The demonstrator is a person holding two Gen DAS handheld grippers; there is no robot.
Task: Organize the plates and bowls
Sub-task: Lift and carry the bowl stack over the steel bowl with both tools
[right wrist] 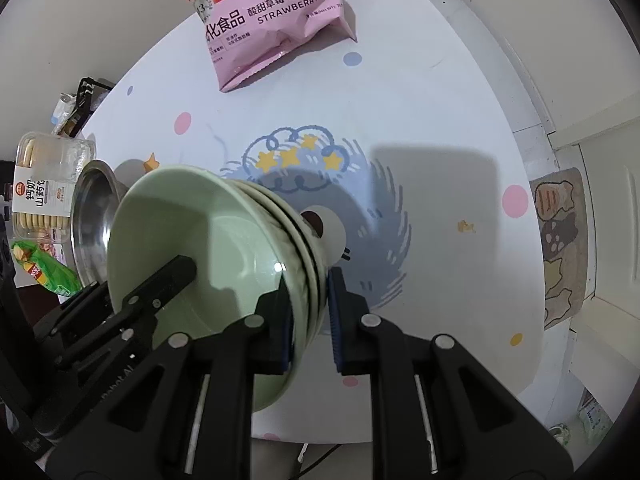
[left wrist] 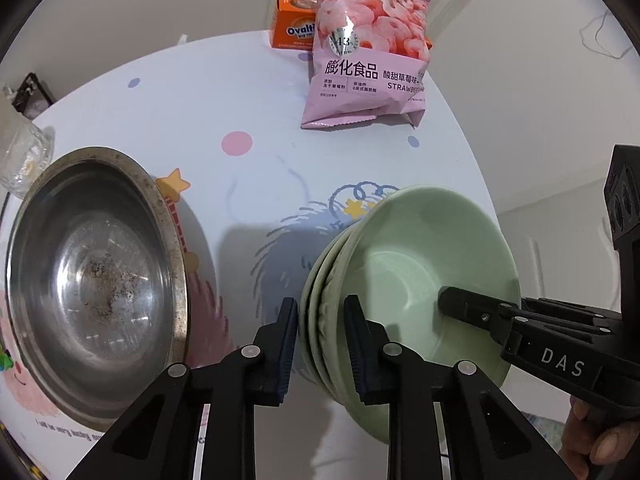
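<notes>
Gripping the stack of green plates (left wrist: 404,280) from both sides: left gripper (left wrist: 322,344) and right gripper (right wrist: 310,316) each have their fingers nearly closed, clamped over opposite rims. Stack looks about three plates, nested, tilted, apparently lifted off the bench (left wrist: 248,200). Steel bowl (left wrist: 96,280) sits apart, alone. Judgement: plates already gathered; what remains is setting the stack down and placing the bowl. Snack bag (left wrist: 368,52) stands behind.

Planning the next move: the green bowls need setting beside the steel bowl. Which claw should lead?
Left, probably. The left claw grips the green bowl stack on the rim nearest the steel bowl. The right claw clamps the opposite rim.
</notes>
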